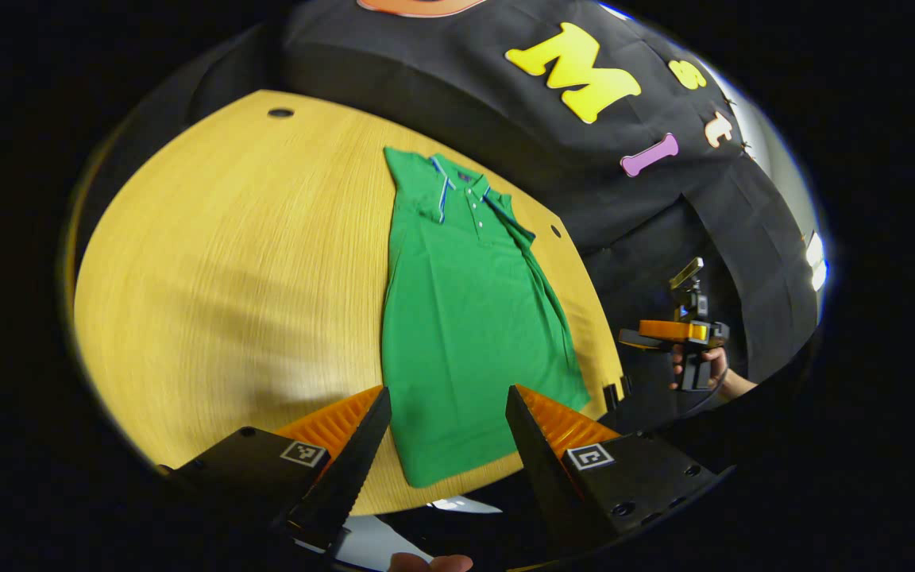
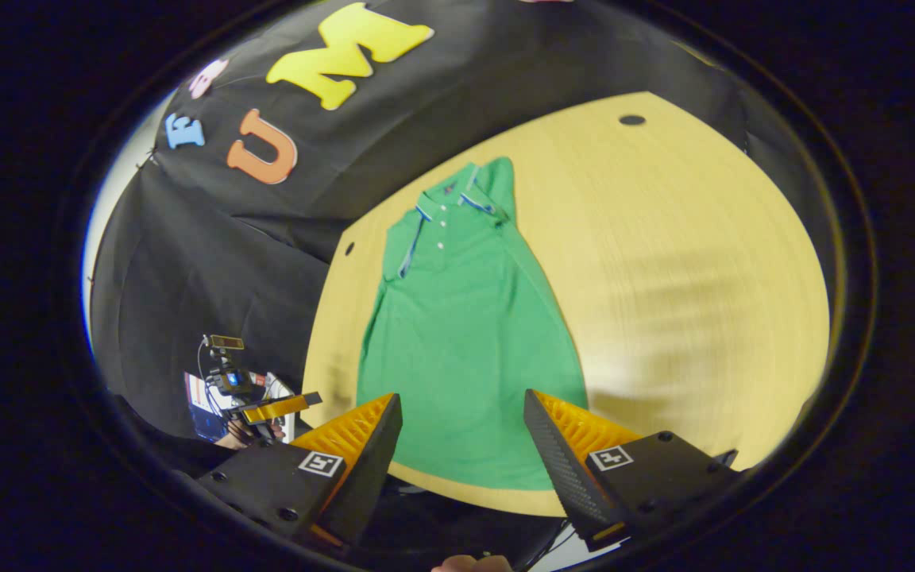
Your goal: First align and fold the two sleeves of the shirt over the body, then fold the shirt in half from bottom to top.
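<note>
— Shirt [image 1: 465,318] count?

— One, green, flat on the wooden table [image 1: 211,278], sleeves folded over the body, collar toward the black cloth wall [image 1: 505,103].

— Grippers?

— Two. My left gripper [image 1: 448,413] and right gripper [image 2: 462,417] both hang above the hem, fingers apart, holding nothing (two round holes mark the tabletop).

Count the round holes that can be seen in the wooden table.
2: one hole in the bare far corner, away from the shirt; another hole near the collar, at the opposite far edge. More may be hidden.
</note>
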